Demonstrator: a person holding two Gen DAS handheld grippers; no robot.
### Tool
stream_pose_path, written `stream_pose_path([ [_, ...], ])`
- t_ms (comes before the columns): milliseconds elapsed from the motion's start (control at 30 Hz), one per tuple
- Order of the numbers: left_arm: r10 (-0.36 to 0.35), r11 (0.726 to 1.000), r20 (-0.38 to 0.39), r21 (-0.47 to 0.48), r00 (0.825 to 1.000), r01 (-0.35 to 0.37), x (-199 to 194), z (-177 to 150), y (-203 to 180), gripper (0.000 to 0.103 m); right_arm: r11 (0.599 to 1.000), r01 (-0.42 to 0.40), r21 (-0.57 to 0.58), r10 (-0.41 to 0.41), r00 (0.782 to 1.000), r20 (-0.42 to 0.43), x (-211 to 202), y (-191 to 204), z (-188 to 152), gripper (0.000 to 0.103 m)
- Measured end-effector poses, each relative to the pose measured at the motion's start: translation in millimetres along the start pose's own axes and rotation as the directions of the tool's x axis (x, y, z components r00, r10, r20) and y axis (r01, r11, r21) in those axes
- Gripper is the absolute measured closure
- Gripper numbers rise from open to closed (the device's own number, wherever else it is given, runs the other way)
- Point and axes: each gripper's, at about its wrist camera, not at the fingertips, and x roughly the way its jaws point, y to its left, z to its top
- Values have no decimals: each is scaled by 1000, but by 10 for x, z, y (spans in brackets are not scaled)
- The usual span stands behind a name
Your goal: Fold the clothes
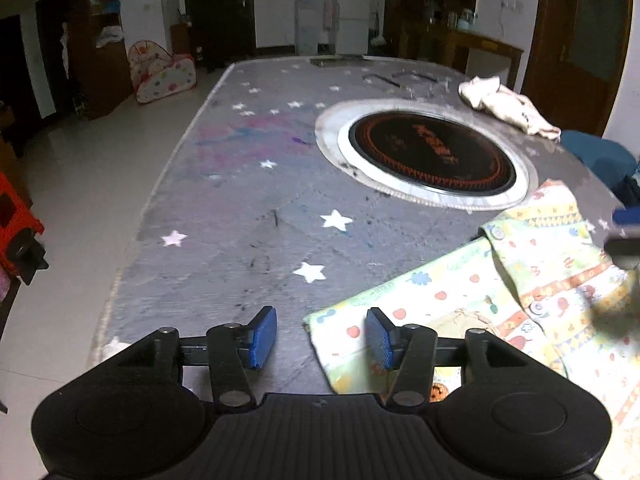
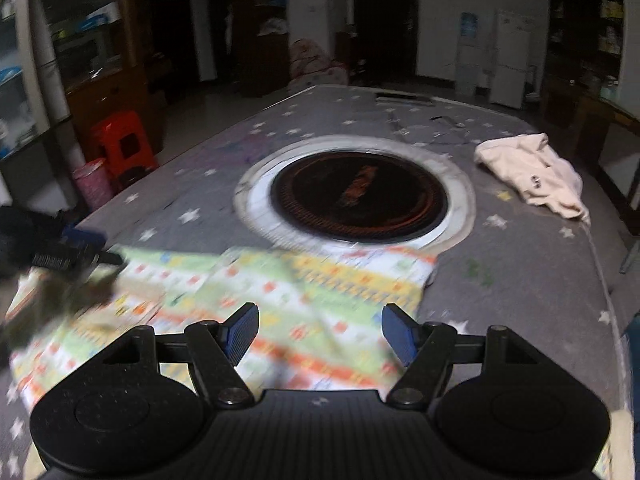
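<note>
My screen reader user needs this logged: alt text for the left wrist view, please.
The open left gripper hovers at the near left corner of a colourful patterned children's garment spread on a grey star-print table cover. Beyond lie a round black inset cooktop and a crumpled cream garment.

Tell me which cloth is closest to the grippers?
The colourful patterned cloth, right under both open grippers. The plain cream cloth lies crumpled far off, past the round black cooker.

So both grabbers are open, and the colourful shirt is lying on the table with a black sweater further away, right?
Nearly. The far sweater is cream, not black; the right wrist view shows it. Both the left gripper and right gripper are open, and the colourful shirt lies on the table.
</note>
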Motion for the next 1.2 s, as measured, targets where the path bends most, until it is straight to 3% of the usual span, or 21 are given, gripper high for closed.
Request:
stream_pose_path([
  [200, -45, 999, 5, 21, 999, 45, 108, 17, -61, 56, 999, 51, 15, -52, 999, 14, 324, -199, 230, 33],
  [300, -79, 996, 11, 39, 997, 79, 130, 38, -70, 70, 998, 65, -4, -65, 998, 9, 510, -223, 320, 32],
  [400, -106, 992, 21, 69, 994, 105, 144, 54, -92, 78, 999, 45, -22, -45, 999, -12, 672, -227, 387, 28],
  [567, -135, 984, 38, 126, 990, 129, 153, 83, -160, 73, 997, 20, -70, -26, 997, -73, 876, -194, 413, 28],
  [633, -152, 979, 38, 140, 988, 145, 178, 95, -186, 60, 997, 7, -77, -15, 995, -102, 939, -192, 383, 29],
  [667, -161, 977, 36, 149, 986, 154, 194, 100, -202, 60, 997, 2, -76, -10, 994, -110, 954, -196, 365, 31],
  [800, -195, 966, 30, 182, 980, 187, 257, 118, -265, 61, 997, -22, -73, 13, 993, -120, 952, -210, 306, 43],
  [867, -219, 958, 36, 198, 975, 208, 279, 116, -284, 69, 997, -26, -76, 17, 993, -119, 924, -211, 308, 63],
  [933, -241, 952, 31, 200, 970, 231, 287, 131, -303, 95, 996, -30, -78, 21, 993, -114, 886, -210, 316, 78],
  [1067, -231, 954, 47, 209, 972, 217, 207, 142, -385, 98, 997, -25, -72, 20, 997, -75, 720, -201, 305, 99],
  [1200, -261, 954, 90, 176, 961, 243, 21, 162, -378, 98, 997, -32, -75, 30, 999, -32, 463, -174, 264, 100],
])
